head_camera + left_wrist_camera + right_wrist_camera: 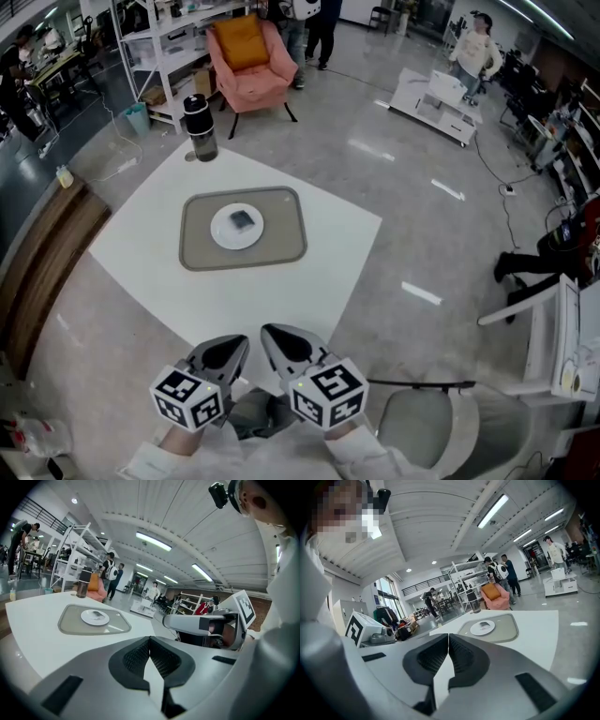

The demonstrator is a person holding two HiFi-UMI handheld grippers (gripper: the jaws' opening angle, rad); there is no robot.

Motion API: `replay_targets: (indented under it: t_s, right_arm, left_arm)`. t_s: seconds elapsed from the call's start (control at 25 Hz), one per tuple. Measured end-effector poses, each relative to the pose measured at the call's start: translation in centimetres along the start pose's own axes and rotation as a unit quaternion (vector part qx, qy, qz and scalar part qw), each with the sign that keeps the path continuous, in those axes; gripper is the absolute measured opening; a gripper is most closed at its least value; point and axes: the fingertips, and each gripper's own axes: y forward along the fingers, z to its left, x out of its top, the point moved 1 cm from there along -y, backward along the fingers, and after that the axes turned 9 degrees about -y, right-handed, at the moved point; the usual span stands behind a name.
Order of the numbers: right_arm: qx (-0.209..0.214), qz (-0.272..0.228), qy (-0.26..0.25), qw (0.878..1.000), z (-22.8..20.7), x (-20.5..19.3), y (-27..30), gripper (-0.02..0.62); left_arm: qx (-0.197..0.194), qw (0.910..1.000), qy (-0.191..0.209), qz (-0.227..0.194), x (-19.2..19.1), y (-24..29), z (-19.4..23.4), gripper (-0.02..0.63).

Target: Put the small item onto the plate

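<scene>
On the white table (281,272) lies a grey tray (281,246) with a white plate (236,227) on it. A small dark item (243,220) rests on the plate. Both grippers hover at the table's near corner, close to my body and well short of the tray. My left gripper (230,349) is shut with nothing between its jaws, and so is my right gripper (281,339). The left gripper view shows its jaws (150,639) touching, with the plate (95,617) far ahead. In the right gripper view the jaws (448,636) also meet, with the plate (482,627) beyond.
A black tumbler (200,127) stands at the table's far corner. A pink armchair (251,56) and white shelving stand behind it. A wooden bench (47,262) runs along the left, and a grey seat (422,427) is at the lower right. People stand in the background.
</scene>
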Motion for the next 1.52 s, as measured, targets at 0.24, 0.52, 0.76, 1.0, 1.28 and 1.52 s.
replay_targets:
  t_s: [0.24,0.52,0.76,1.0,1.28,1.52]
  right_arm:
    - [-0.018,-0.002,-0.013,1.0,0.2,0.7,0.6,0.015]
    - [-0.032,0.008,-0.016,0.999,0.6,-0.1,1.4,0.015]
    - [-0.032,0.011,-0.02,0.999,1.4,0.0,2.0,0.015]
    - [-0.033,0.013,-0.019,0.999,1.4,-0.2,2.1,0.015]
    - [-0.027,0.023,-0.018,0.999,1.9,-0.1,1.6,0.015]
    - [-0.007,0.054,-0.032,0.998,1.9,-0.7,1.4,0.015]
  left_arm:
    - [-0.018,0.9998,0.007,0.002,0.8,-0.3,0.3,0.009]
    - [-0.032,0.9995,0.007,0.007,0.5,-0.6,1.0,0.009]
    - [-0.036,0.9993,0.005,0.005,0.5,-1.2,1.4,0.009]
    - [-0.045,0.9989,0.004,0.004,0.7,-0.9,1.4,0.009]
    - [-0.054,0.9985,0.0,0.008,0.8,-1.5,0.8,0.009]
    - [-0.063,0.9979,0.003,0.013,0.7,-1.3,0.5,0.009]
